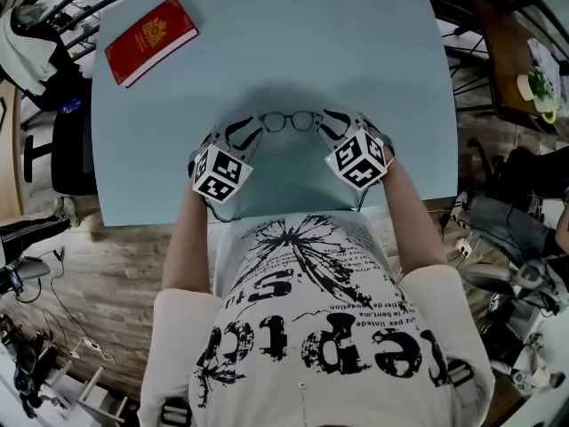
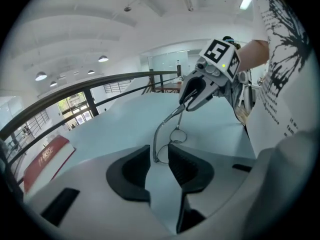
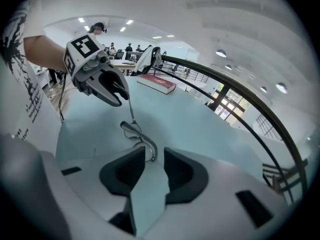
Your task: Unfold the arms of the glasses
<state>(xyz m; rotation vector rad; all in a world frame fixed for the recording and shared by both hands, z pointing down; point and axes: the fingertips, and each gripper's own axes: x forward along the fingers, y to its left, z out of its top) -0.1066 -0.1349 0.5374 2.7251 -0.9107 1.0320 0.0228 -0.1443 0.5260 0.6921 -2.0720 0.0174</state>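
Thin dark-rimmed glasses [image 1: 289, 121] lie mid-frame on the pale blue bench [image 1: 356, 52], ends loose between the slightly parted jaws of left gripper [image 2: 159, 156] and right gripper [image 3: 155, 156]; we judge unfolding not yet begun, so next we pinch an arm and swing it out.

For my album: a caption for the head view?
Left gripper and right gripper flank the glasses on a blue table; a red book lies aside.

White T-shirt [image 1: 356, 390], black print; white left hand-held gripper [image 1: 253, 128], right hand-held gripper [image 1: 331, 124]: black pads [image 2: 127, 171], marker cubes [image 1: 220, 173].
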